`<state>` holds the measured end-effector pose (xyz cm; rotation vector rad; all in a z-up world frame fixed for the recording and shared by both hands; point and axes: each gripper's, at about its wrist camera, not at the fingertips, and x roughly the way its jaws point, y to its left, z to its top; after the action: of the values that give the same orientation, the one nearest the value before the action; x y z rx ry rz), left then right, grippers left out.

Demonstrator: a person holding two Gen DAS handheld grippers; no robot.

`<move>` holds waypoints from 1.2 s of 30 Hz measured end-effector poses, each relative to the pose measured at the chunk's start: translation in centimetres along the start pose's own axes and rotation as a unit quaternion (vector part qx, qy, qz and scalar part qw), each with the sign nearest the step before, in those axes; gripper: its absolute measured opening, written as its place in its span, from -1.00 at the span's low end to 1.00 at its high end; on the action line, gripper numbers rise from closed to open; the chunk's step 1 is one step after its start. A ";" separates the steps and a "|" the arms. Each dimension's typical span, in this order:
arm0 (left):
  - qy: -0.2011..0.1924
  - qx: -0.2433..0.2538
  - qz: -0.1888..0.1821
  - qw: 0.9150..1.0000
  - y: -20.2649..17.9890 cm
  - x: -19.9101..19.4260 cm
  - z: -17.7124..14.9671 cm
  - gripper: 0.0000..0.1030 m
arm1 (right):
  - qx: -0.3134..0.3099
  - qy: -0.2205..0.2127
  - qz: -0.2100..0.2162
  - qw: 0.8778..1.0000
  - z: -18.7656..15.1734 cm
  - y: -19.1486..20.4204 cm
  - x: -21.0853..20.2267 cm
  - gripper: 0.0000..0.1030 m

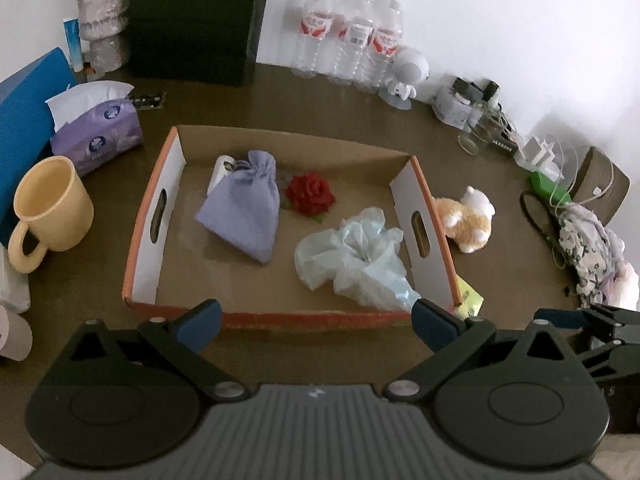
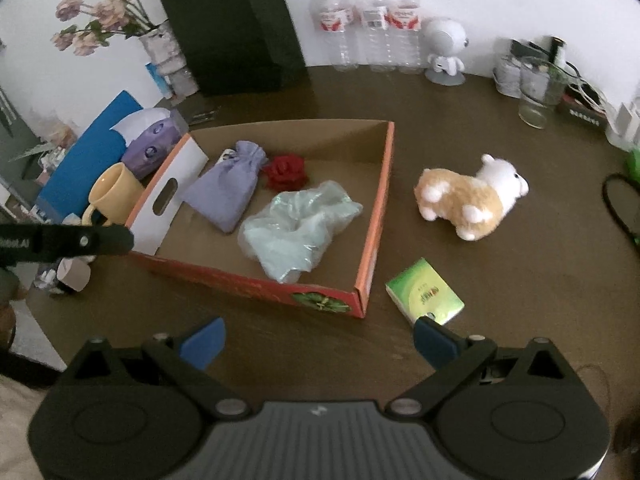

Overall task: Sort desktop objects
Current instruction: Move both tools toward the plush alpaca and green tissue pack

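A lilac pouch (image 1: 242, 211), a red rose (image 1: 310, 197) and a crumpled plastic bag (image 1: 356, 258) are held in the cardboard box (image 1: 154, 216) on the table (image 2: 500, 280). A plush dog (image 2: 468, 198) and a green packet (image 2: 424, 292) lie just outside it. The left tool (image 1: 316, 320) and right tool (image 2: 318, 340) are both spread apart, empty.

The green packet (image 1: 469, 300) is mostly hidden behind the cardboard box (image 1: 424, 224) wall. A white tube (image 1: 219, 172) lies half under the purple pouch (image 1: 244, 208). Bottle labels (image 2: 370, 16) are too blurred to read.
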<state>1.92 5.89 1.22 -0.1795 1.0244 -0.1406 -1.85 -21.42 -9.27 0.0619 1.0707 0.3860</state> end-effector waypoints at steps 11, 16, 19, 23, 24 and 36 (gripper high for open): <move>0.006 0.043 -0.018 0.999 -3.1 0.6 0.2 1.00 | 0.024 -0.001 -0.019 1.000 -1.2 -2.2 -0.7 0.96; -0.001 0.087 -0.035 0.996 -5.9 1.4 0.5 1.00 | 0.038 -0.014 -0.045 0.998 -1.8 -4.6 -1.4 0.96; -0.003 0.115 -0.047 0.992 -7.9 2.1 0.9 0.94 | 0.042 -0.023 -0.062 0.997 -1.9 -6.4 -1.7 0.96; -0.004 0.150 -0.060 0.987 -10.6 3.3 1.2 0.86 | 0.047 -0.036 -0.081 0.995 -1.7 -9.0 -2.0 0.96; -0.004 0.158 -0.063 0.985 -11.4 3.6 1.3 0.83 | 0.048 -0.039 -0.085 0.994 -1.7 -9.7 -2.1 0.96; 0.022 0.194 -0.090 0.977 -18.0 8.2 1.9 0.20 | 0.029 -0.052 -0.095 0.994 0.7 -15.0 -0.9 0.86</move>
<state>7.17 -13.12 -0.80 0.0877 1.0046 -0.5064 2.59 -35.63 -11.70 0.0311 0.9760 0.1773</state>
